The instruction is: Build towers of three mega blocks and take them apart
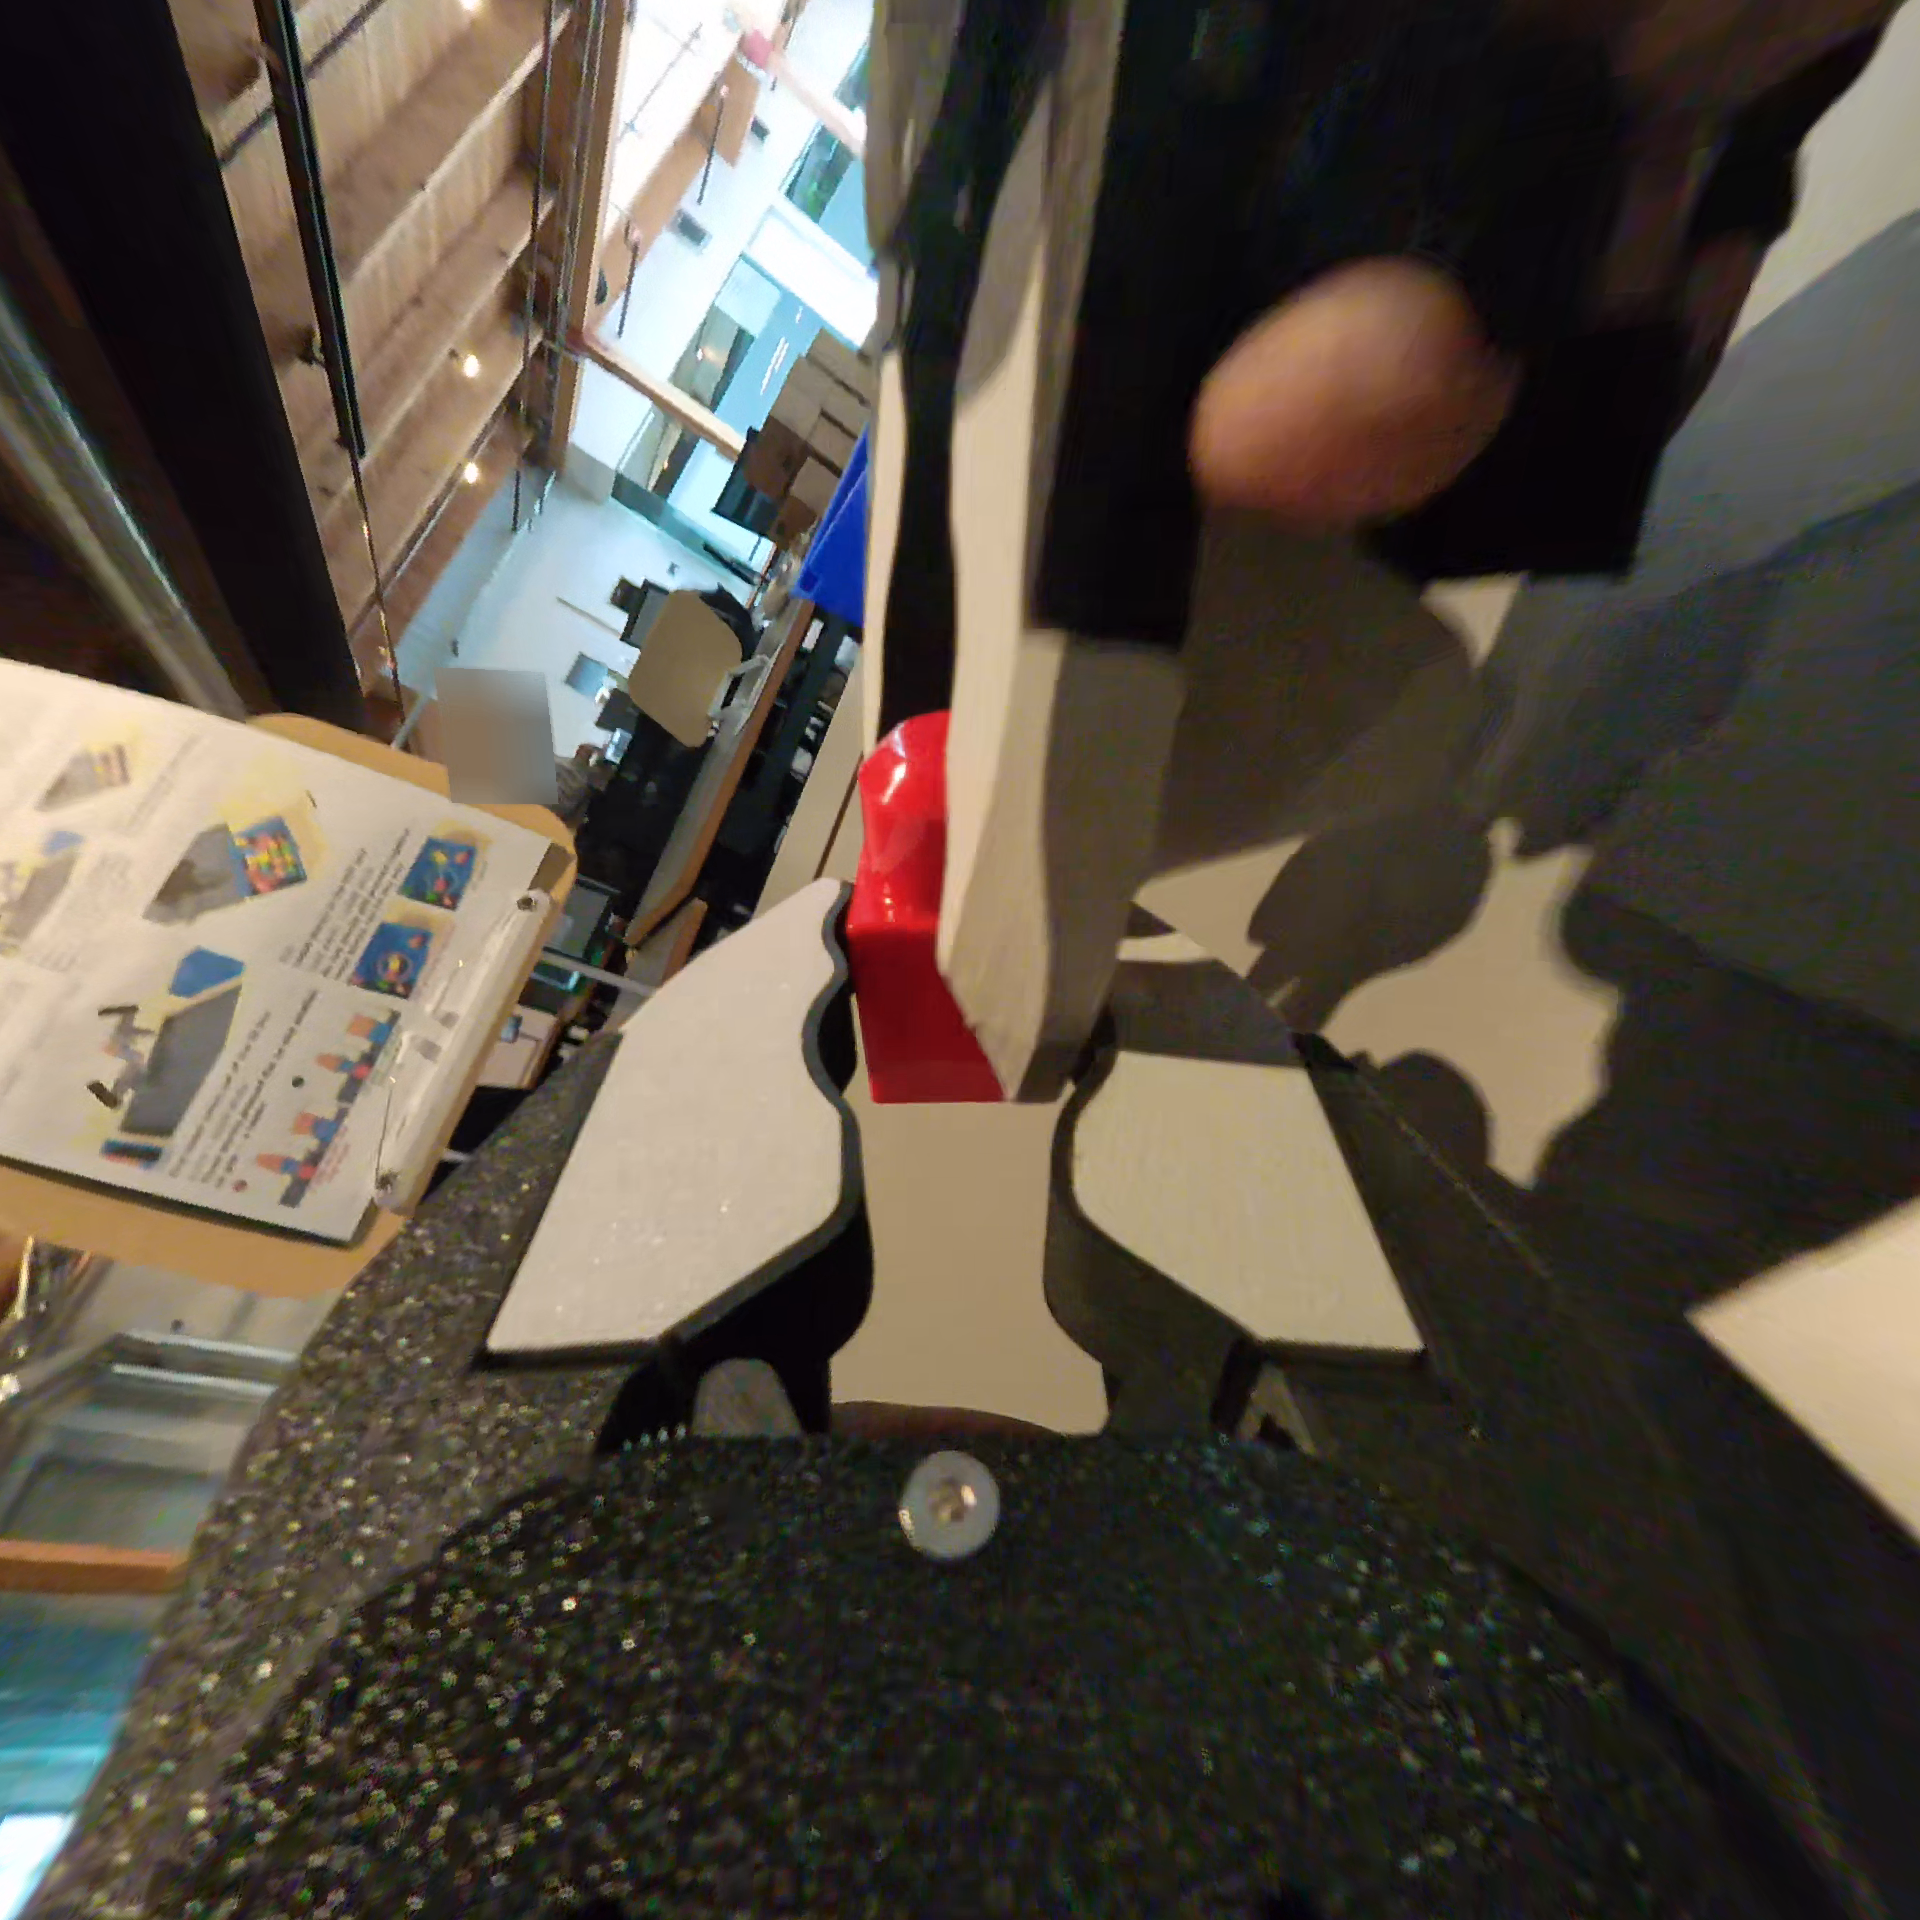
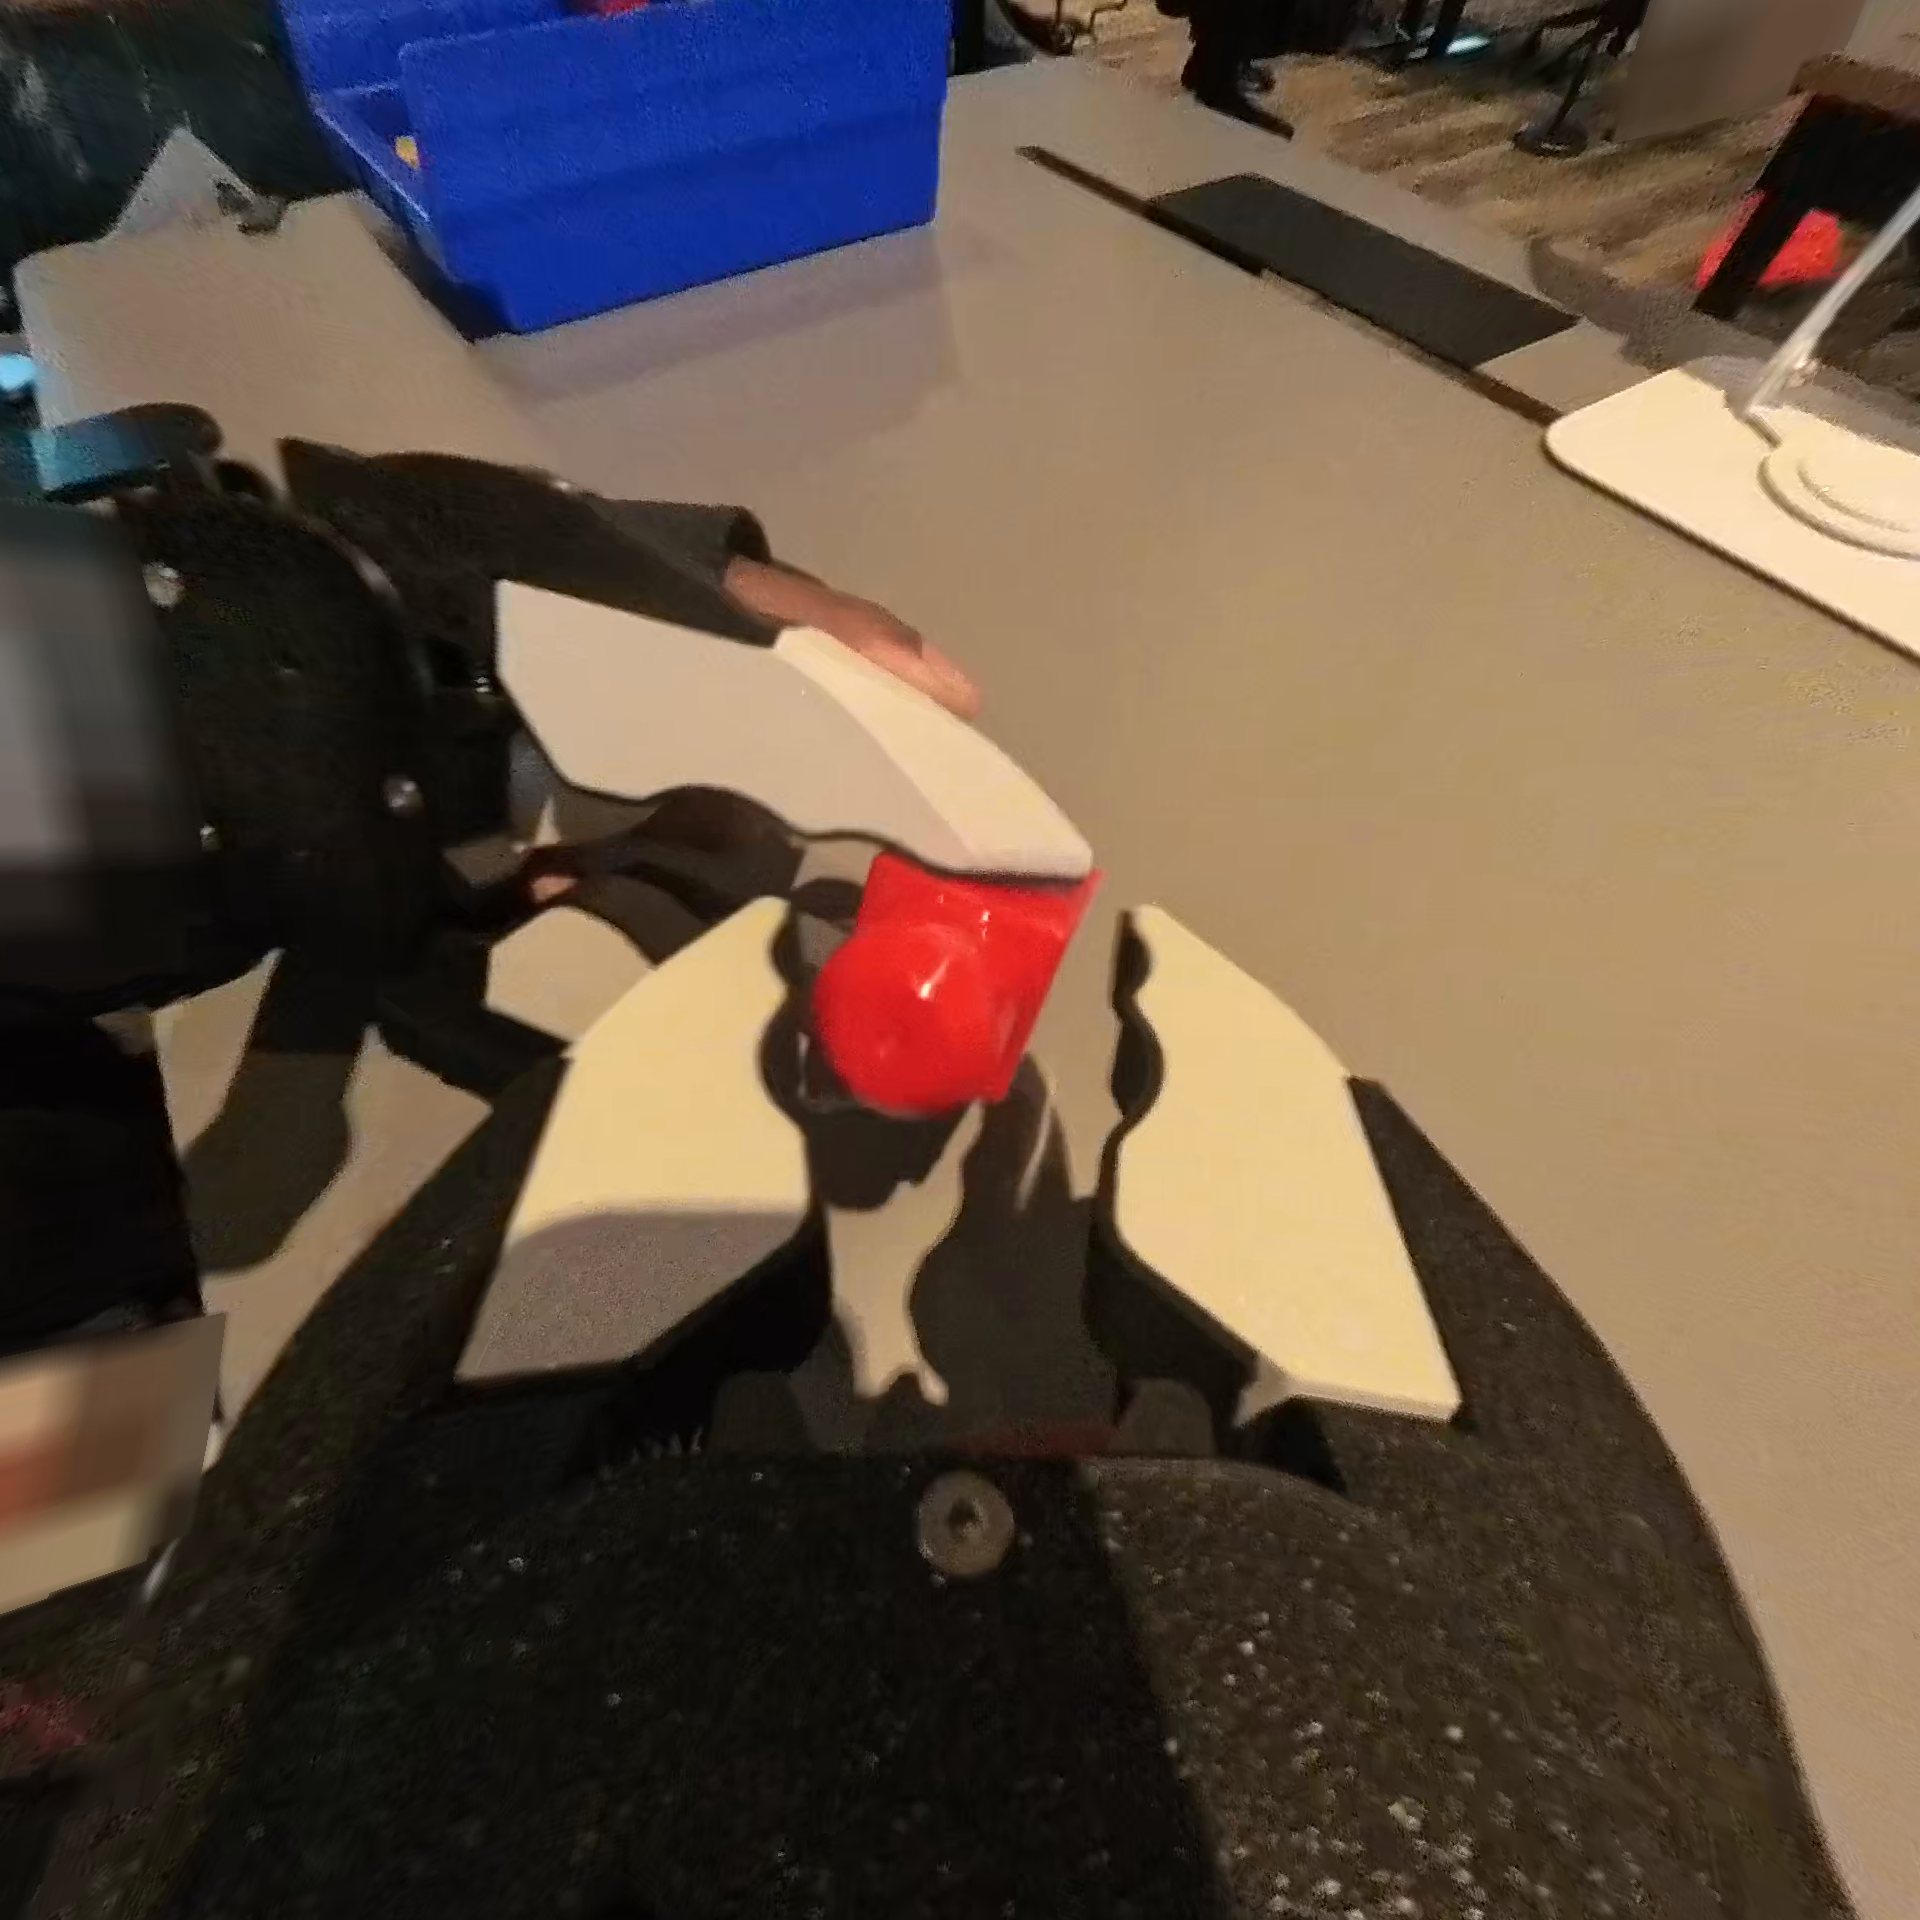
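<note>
Just above the grey surface, mid-frame in both wrist views: one red block, off the surface, round stud pointing back toward the right camera.

Block: glossy moulded plastic, hollow. Judged light, rigid, not fragile. The sheen suggests it is slippery, and the stud is rounded, so no purchase there. Best hold is across two opposite flat side walls of the body, below the stud, which leaves stud and open underside free for mating.

Left gripper: fingers narrowed to about block width. One pale finger lies flat on the block's top wall. In the left view the block touches the near-left finger, and the opposite contact is hidden. Judged clamped on the block.

Right gripper: fingers spread well wider than the block and straddling it. The block sits close to its left finger and clear of its right. Nothing is gripped. One of its fingers crosses in front of the block in the left view.

Beyond: blue bin at the far edge of the surface; picture sheet on a clipboard to the left.

Risk: the block twisting between the smooth pads if pushed off-axis.
</note>
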Available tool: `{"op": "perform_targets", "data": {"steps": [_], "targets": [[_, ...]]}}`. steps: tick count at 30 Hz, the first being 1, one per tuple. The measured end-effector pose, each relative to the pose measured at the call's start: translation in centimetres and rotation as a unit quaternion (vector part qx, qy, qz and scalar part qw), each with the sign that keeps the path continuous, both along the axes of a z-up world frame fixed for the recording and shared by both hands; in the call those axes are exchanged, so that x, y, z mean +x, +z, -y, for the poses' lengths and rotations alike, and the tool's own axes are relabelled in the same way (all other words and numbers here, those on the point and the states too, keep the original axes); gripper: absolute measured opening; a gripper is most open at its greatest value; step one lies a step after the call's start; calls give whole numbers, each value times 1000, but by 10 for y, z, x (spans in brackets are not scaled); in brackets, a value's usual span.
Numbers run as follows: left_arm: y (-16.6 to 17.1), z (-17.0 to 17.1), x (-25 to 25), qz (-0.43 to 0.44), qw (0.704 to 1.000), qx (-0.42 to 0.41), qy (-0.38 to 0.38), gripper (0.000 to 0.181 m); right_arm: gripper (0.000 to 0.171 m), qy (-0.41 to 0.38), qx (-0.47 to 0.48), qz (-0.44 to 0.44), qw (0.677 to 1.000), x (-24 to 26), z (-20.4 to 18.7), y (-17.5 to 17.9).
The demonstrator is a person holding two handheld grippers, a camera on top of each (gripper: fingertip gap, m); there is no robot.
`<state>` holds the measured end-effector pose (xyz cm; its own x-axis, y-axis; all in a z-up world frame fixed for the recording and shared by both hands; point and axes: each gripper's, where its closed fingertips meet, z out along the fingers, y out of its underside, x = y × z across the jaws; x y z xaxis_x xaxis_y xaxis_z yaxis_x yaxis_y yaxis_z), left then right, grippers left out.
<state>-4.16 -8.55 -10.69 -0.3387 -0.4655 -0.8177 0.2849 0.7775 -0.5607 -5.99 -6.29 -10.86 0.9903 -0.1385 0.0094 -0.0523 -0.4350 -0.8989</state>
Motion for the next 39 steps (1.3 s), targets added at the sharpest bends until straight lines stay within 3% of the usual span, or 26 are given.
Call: {"op": "perform_targets", "data": {"steps": [2, 6, 10, 13, 16, 20, 24, 28, 32, 36, 39], "targets": [[0, 1, 0, 7, 1000, 9, 2, 36, 42, -5, 6, 3, 1000, 1, -2, -1], [7, 1, 2, 25, 1000, -11, 4, 37, 39, -12, 13, 5, 1000, 6, 4, 7], [17, -9, 3, 45, 998, -39, 22, 32, 39, -89, 42, 49, 994, 44, 36, 36], [22, -16, 4, 38, 997, -68, 30, 30, 39, -206, 110, 89, 968, 95, 93, 77], [18, -18, 7, 30, 997, -63, 39, 27, 40, -343, 157, 122, 918, 148, 176, 101], [11, -14, 9, 23, 998, -46, 39, 25, 40, -467, 172, 84, 864, 202, 269, 76], [10, -16, 11, 16, 998, -46, 44, 24, 47, -498, 170, 16, 850, 227, 306, 39], [10, -20, 13, 12, 997, -52, 53, 24, 53, -499, 198, 1, 843, 229, 315, 42], [8, -27, 16, 6, 996, -56, 72, 24, 52, -466, 247, 30, 849, 211, 304, 78], [9, -40, 20, -6, 992, -80, 102, 25, 46, -342, 277, 84, 894, 164, 243, 125], [10, -52, 23, -21, 985, -118, 121, 27, 44, -222, 258, 117, 933, 116, 174, 135]]}}
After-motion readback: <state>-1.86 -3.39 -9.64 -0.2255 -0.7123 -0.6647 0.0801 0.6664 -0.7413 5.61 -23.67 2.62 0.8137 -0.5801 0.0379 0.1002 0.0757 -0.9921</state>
